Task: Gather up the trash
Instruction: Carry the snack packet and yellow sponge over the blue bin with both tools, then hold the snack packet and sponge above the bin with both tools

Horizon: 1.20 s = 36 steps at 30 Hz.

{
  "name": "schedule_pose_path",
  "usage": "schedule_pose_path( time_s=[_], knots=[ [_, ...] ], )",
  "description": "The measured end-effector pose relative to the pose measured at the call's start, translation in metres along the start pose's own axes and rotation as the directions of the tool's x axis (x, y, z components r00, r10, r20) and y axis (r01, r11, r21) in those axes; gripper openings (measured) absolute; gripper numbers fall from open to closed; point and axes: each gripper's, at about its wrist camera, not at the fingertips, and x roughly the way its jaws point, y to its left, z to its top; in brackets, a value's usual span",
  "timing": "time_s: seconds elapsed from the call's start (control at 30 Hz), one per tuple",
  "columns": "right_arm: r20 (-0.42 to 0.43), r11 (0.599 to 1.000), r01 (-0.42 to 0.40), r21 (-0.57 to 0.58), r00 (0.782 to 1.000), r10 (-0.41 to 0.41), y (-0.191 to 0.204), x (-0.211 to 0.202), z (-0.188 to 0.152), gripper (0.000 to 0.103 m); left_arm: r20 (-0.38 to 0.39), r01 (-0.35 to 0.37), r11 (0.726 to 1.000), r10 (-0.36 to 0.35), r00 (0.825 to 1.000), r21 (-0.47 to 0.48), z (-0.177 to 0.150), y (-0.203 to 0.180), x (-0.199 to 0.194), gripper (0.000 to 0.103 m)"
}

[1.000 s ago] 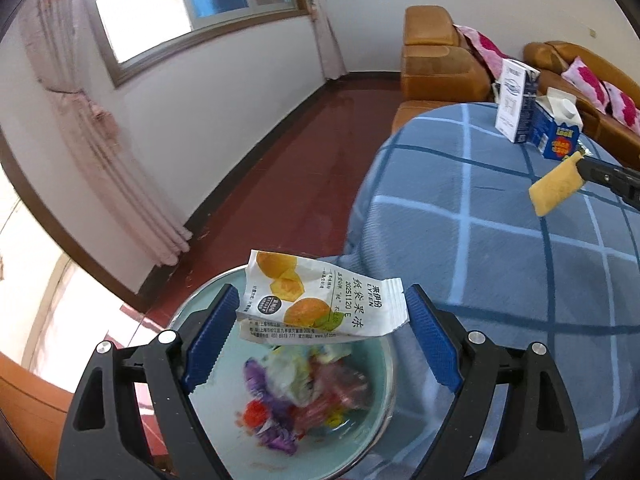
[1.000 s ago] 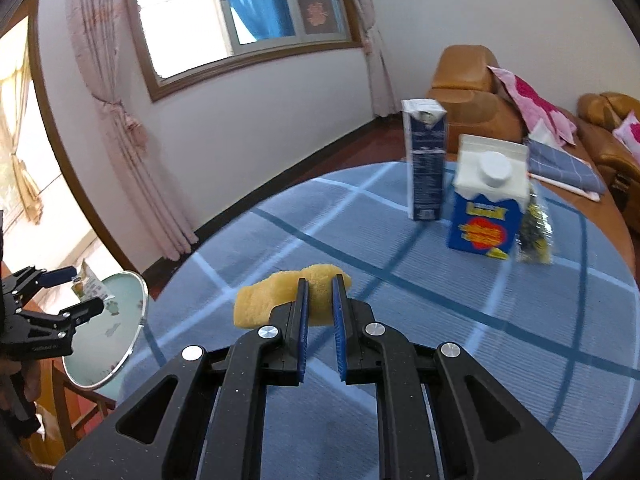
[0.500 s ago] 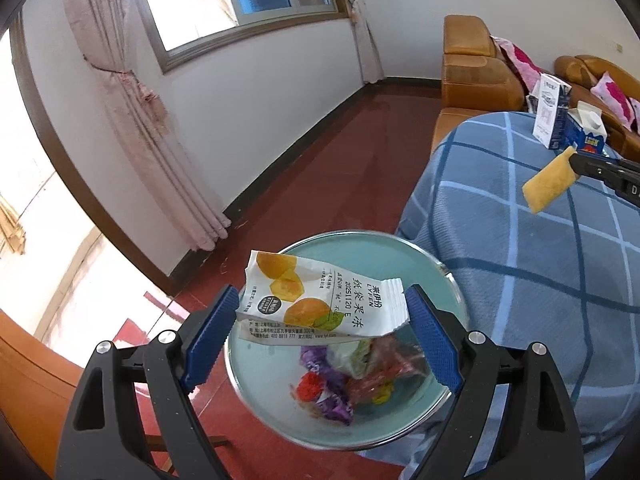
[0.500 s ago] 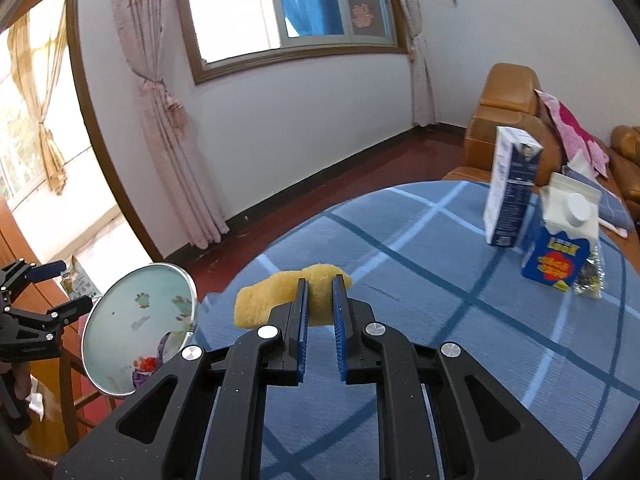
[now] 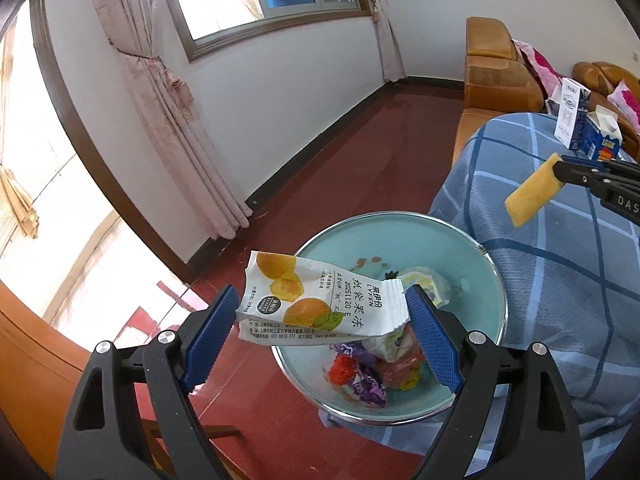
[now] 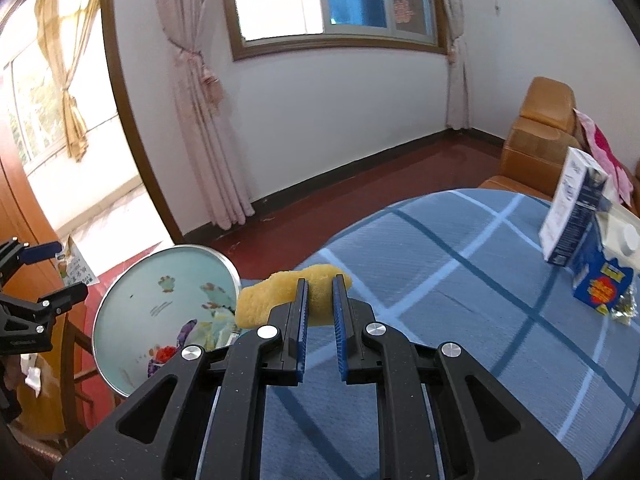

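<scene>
My left gripper [image 5: 320,320] is shut on a white jelly wrapper [image 5: 320,304] printed with orange fruit, held flat between the blue pads above the near rim of a pale green enamel basin [image 5: 472,240] that holds several coloured wrappers. My right gripper [image 6: 320,300] is shut on a yellow sponge-like piece [image 6: 260,300], held in the air just right of the basin [image 6: 132,280], over the table edge. It also shows in the left wrist view [image 5: 532,196]. The left gripper appears at the far left of the right wrist view [image 6: 56,272].
A round table with a blue checked cloth [image 6: 460,280] stands right of the basin. Two cartons, a tall white and blue one [image 6: 572,216] and a short blue one [image 6: 608,272], stand at its far side. Brown sofas [image 5: 496,76] lie behind; red floor [image 5: 360,152] to the left.
The left gripper has drawn back and turned left with the wrapper, so more of the basin shows. The right gripper has swung left with the yellow piece, closer to the basin.
</scene>
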Motion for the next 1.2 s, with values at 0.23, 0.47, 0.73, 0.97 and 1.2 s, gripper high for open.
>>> schedule_pose_path(
  time_s=[0.23,0.47,0.73,0.97,1.2],
  knots=[
    [-0.017,0.999,-0.015,-0.037,1.0,0.015,0.019,0.011,0.002,0.013,0.005,-0.02,1.0,0.021,1.0,-0.018,-0.004,0.014,-0.002,0.084],
    [-0.026,0.998,-0.016,-0.067,1.0,0.014,0.028,0.016,0.003,0.013,0.009,-0.034,0.999,0.034,0.999,-0.036,-0.006,0.025,-0.004,0.084],
    [-0.031,0.996,-0.016,-0.092,0.999,0.013,0.035,0.017,0.002,0.013,0.009,-0.036,0.998,0.036,0.999,-0.052,-0.007,0.028,-0.006,0.084],
    [-0.032,0.994,-0.019,-0.11,0.999,0.015,0.04,0.018,0.002,0.013,0.01,-0.037,0.997,0.038,0.999,-0.063,-0.007,0.029,-0.005,0.084],
    [-0.035,0.992,-0.024,-0.124,0.999,0.02,0.045,0.019,0.004,0.013,0.01,-0.033,0.997,0.034,0.999,-0.069,-0.008,0.031,-0.005,0.084]
  ],
)
